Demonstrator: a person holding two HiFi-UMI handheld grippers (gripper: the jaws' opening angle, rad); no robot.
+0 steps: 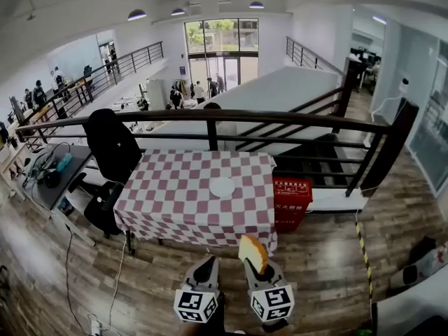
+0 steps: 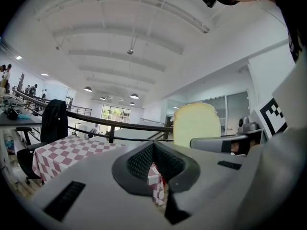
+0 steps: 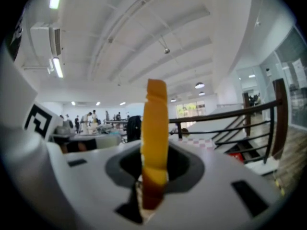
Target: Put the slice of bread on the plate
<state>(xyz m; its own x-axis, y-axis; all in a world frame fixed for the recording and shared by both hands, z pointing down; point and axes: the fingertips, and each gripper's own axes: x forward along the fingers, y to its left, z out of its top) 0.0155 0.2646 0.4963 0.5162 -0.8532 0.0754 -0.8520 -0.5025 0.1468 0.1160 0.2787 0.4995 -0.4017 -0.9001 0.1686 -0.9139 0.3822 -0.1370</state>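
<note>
Checkered table [image 1: 175, 194] beside railing [image 1: 210, 116], white plate [image 1: 222, 187] at centre, well ahead. Bread slice [image 1: 253, 252] clamped upright by lower edge in right gripper [image 1: 257, 266]. Left gripper [image 1: 205, 263] closed, empty. Probably light, soft, crushable: grip gently near crust.

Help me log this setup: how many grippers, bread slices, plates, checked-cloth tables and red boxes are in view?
Grippers: 2 (left gripper, right gripper)
Bread slice: 1
Plate: 1
Table: 1
Red box: 1
Total: 6
</note>
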